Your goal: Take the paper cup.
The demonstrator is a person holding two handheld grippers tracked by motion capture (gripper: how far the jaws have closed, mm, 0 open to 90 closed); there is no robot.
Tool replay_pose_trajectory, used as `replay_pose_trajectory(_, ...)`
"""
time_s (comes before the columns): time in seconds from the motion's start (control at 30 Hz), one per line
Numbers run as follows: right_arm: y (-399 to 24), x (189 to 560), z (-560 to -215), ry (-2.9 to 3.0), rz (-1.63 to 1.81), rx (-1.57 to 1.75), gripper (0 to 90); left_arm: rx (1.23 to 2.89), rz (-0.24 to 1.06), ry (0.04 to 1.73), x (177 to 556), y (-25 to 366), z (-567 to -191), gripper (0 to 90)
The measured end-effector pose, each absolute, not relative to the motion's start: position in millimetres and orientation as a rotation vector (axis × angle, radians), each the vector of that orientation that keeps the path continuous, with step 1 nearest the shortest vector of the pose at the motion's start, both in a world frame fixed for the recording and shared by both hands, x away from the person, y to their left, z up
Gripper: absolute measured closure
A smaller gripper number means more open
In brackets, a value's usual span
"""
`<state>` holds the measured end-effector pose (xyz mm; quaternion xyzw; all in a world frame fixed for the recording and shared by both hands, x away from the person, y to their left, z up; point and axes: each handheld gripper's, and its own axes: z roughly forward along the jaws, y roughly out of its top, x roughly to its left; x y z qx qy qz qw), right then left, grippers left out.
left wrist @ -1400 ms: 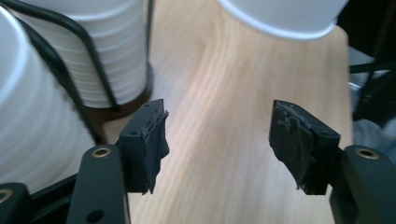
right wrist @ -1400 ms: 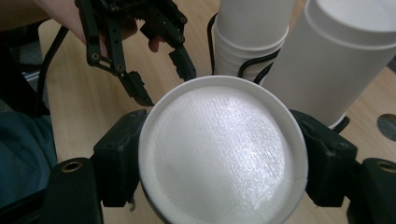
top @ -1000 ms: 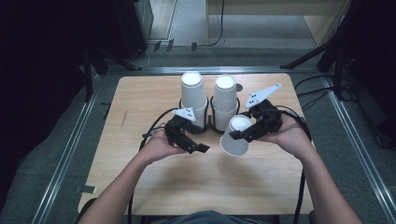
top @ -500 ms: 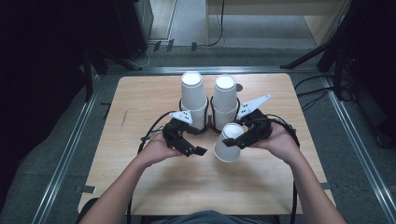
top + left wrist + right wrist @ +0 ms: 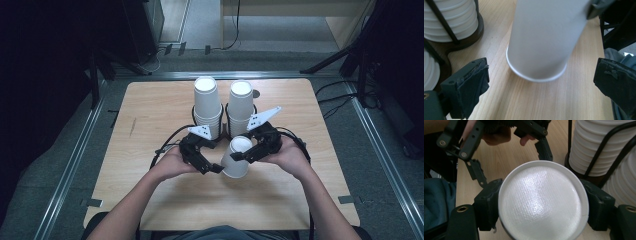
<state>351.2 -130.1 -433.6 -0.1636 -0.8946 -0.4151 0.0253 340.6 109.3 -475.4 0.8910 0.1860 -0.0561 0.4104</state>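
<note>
**A:** Right gripper view first, since that is nearest to me: what have you got?

**B:** My right gripper [image 5: 543, 207] has its jaws clamped on either side of a white paper cup [image 5: 543, 202], near its closed base, which faces the camera. In the high view the paper cup [image 5: 236, 156] is upside down and tilted, its rim towards the worktop [image 5: 150, 107], just in front of me.

**A:** And the other hand?

**B:** My left gripper [image 5: 204, 159] sits just beside the cup. Its jaws stand wide apart and hold nothing. In the left gripper view the cup's rim [image 5: 536, 75] lies between those jaws, close to the wood or resting on it; I cannot tell which.

**A:** What is beyond that?

**B:** A dark wire cup holder [image 5: 225, 120] with two stacks of inverted paper cups: the left stack [image 5: 207, 102] and the right stack [image 5: 240, 105], side by side at the middle of the worktop.

**A:** So which step is this?

**B:** I judge that one cup is off a stack and is being set down or passed across. Next, I think, I must level it so that the rim meets the wood flat, or bring the left jaws in around the wall before the right ones let go. A light squeeze only; the thin paper would likely buckle.
</note>
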Motion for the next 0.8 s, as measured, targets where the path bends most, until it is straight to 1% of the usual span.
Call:
replay_pose_trajectory(0.4,-119,346,-420,-2.711,-1.34,-0.468,26.1,2.224,-0.164,0.417,335,95,-481,0.1)
replay_pose_trajectory(0.6,-116,344,-413,-2.651,-1.407,-0.448,26.1,2.187,-0.168,0.39,332,91,-480,0.2)
replay_pose_trajectory(0.63,-117,343,-412,-2.632,-1.423,-0.447,26.1,2.182,-0.159,0.38,332,91,-479,1.3)
replay_pose_trajectory(0.67,-118,344,-411,-2.602,-1.437,-0.45,26.1,2.171,-0.141,0.354,329,92,-476,9.4)
replay_pose_trajectory(0.8,-121,345,-412,-2.578,-1.46,-0.452,26.3,2.175,-0.126,0.344,329,95,-474,14.2)
